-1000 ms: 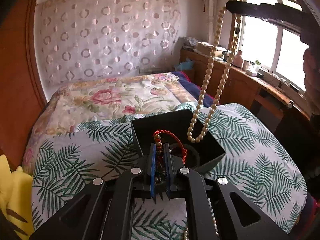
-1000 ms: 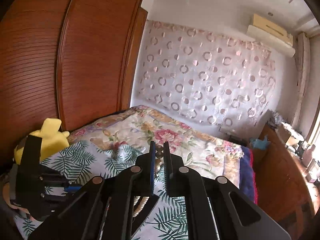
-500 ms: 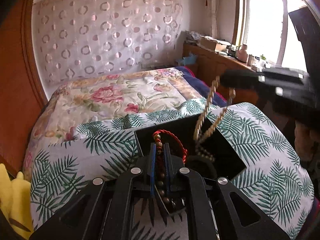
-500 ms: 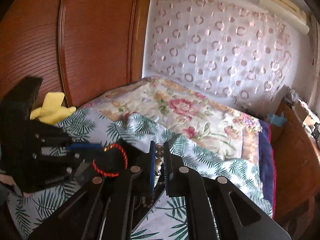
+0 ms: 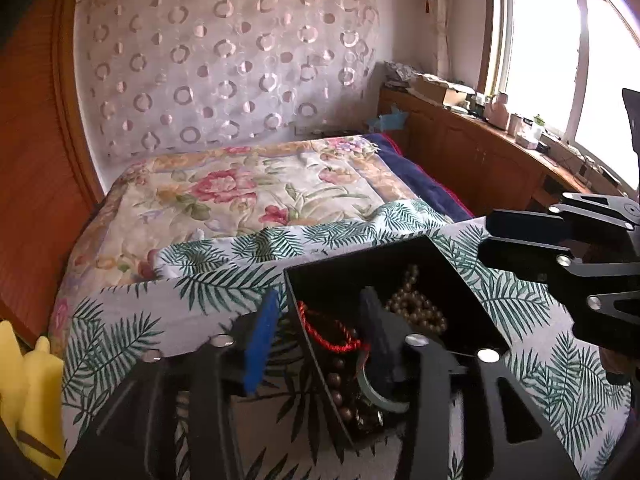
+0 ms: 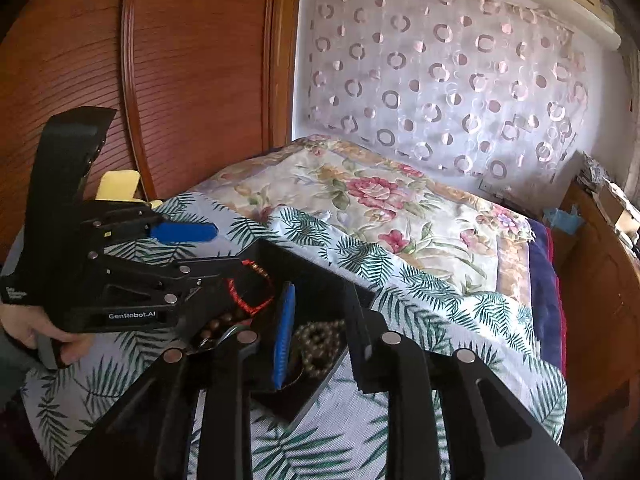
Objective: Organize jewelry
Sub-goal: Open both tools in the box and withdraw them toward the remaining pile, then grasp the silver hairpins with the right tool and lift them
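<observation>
A black open box [image 5: 400, 254] sits on the palm-leaf cloth on the bed; it also shows in the right wrist view [image 6: 316, 276]. In it lie a red cord bracelet with dark wooden beads [image 5: 334, 338], a pale bead necklace [image 5: 416, 306] and a greenish bangle [image 5: 376, 394]. My left gripper [image 5: 320, 332] is open, one finger outside the box's left wall and one inside. My right gripper [image 6: 320, 328] is open over the necklace [image 6: 320, 340]. The red bracelet [image 6: 248, 300] rests by the left gripper's lower finger.
A yellow plush toy [image 5: 24, 392] lies at the bed's left edge by the wooden wardrobe [image 6: 160, 80]. A floral quilt [image 5: 248, 192] covers the far bed. A wooden sideboard with clutter [image 5: 500, 148] runs under the window at right.
Both grippers have opened. The pale necklace dropped from my right gripper into the box, and the red bracelet left my left gripper and now lies in the box. Both grippers came lower.
</observation>
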{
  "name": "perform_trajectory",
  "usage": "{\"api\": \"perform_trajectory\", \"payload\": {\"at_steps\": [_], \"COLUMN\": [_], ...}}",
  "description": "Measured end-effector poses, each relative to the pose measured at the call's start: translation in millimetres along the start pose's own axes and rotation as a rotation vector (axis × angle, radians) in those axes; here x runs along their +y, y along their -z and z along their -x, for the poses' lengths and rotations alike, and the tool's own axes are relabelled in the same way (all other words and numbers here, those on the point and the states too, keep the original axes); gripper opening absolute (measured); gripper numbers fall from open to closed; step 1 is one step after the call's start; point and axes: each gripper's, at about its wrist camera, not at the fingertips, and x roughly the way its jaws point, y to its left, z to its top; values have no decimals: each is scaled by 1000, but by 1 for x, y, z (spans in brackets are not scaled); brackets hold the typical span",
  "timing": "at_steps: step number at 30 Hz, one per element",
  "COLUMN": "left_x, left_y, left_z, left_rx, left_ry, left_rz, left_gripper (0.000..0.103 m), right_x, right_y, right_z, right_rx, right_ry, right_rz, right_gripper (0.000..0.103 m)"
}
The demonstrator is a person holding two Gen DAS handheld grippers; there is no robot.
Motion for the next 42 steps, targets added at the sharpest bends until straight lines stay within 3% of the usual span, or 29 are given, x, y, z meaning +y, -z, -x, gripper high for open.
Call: {"api": "perform_trajectory", "payload": {"at_steps": [5, 7, 20, 28, 42], "left_x": [-1, -2, -5, -12, -12], "left_y": [17, 25, 96, 132, 157], "left_z": [24, 31, 82, 93, 108], "left_rx": [-20, -29, -16, 15, 25], "left_ry": [-11, -22, 27, 48, 73], "left_rz": [-4, -7, 22, 45, 72], "left_gripper": [88, 93, 95, 95, 95], "right_x": [14, 20, 72, 80, 79], "right_y": [24, 34, 111, 146, 159], "right_z": [26, 34, 61, 60, 46], "right_rx": [-22, -22, 64, 136, 196], "right_ry": [-16, -27, -66, -98, -150], "right_rz": [-39, -50, -51, -121, -249], "right_gripper": [27, 27, 27, 27, 27]}}
